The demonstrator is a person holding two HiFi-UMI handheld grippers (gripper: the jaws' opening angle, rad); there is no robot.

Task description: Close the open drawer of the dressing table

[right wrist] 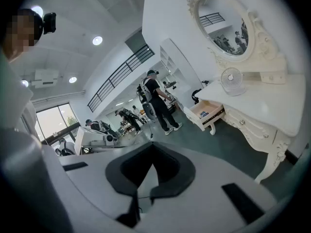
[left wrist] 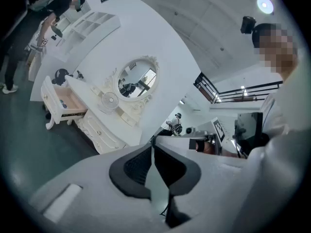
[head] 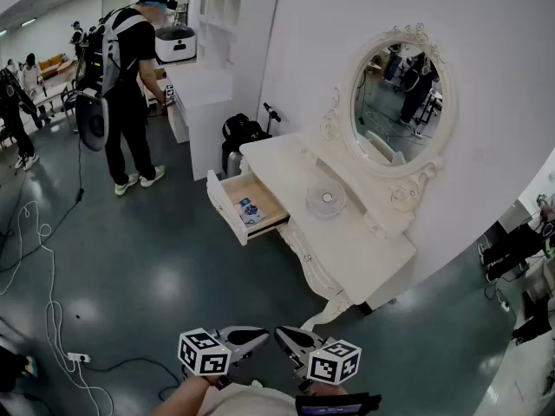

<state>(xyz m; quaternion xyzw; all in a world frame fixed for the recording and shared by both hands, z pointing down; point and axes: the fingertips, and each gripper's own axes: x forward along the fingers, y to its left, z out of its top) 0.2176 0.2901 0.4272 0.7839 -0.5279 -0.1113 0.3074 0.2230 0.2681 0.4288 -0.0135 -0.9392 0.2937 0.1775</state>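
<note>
A white dressing table (head: 364, 250) with an oval mirror (head: 395, 94) stands against the wall. Its end drawer (head: 247, 206) is pulled out and holds a small blue-and-white item (head: 250, 211). The drawer (left wrist: 68, 103) also shows far off in the left gripper view, and the drawer (right wrist: 209, 111) in the right gripper view. Both grippers hang low at the bottom of the head view, well short of the table. My left gripper (head: 263, 334) (left wrist: 153, 144) is shut and empty. My right gripper (head: 281, 333) (right wrist: 153, 147) looks shut with nothing in it. Their tips nearly meet.
A small round fan (head: 326, 199) sits on the tabletop. A black bag (head: 238, 133) stands beside the table's far end. A person (head: 130, 85) stands at the back left by a white shelf unit (head: 204, 85). Cables (head: 43, 258) and a power strip (head: 78, 356) lie on the dark floor at left.
</note>
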